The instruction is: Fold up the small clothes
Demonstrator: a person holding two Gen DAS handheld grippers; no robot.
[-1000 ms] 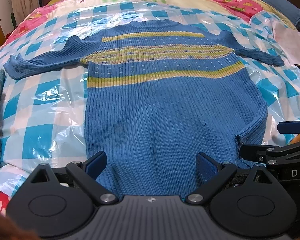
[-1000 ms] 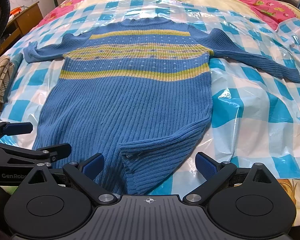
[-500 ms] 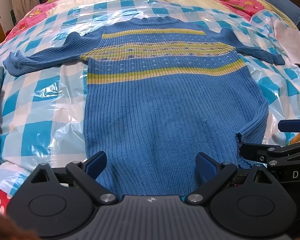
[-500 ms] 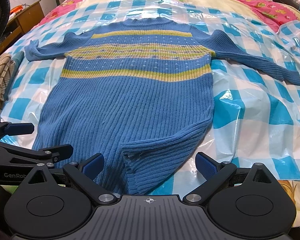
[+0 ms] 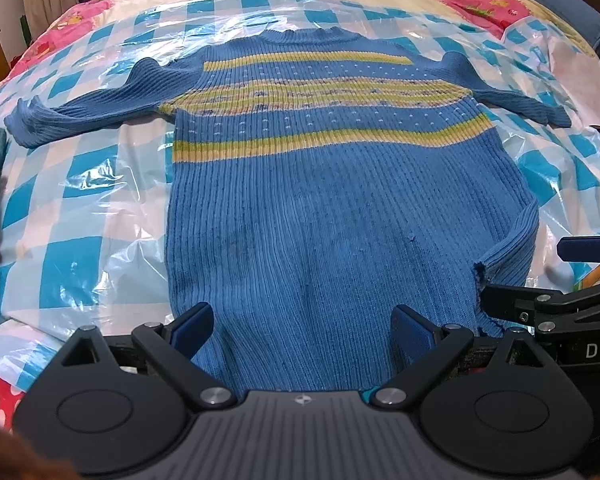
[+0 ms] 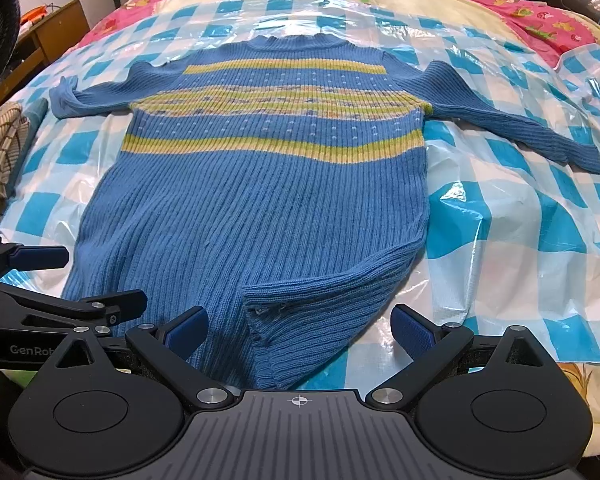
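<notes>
Here, one sweater (image 5: 332,216) lies flat; two grippers, left gripper (image 5: 302,326) and right gripper (image 6: 300,326), gape.

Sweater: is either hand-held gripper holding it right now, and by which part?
Nothing is held. Both the left hand-held gripper and right hand-held gripper are open above the sweater hem.

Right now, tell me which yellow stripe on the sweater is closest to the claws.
The lowest yellow stripe, the plain band running across the sweater under the row of white dots. The patterned stripe and the thin top one lie farther up toward the collar.
</notes>
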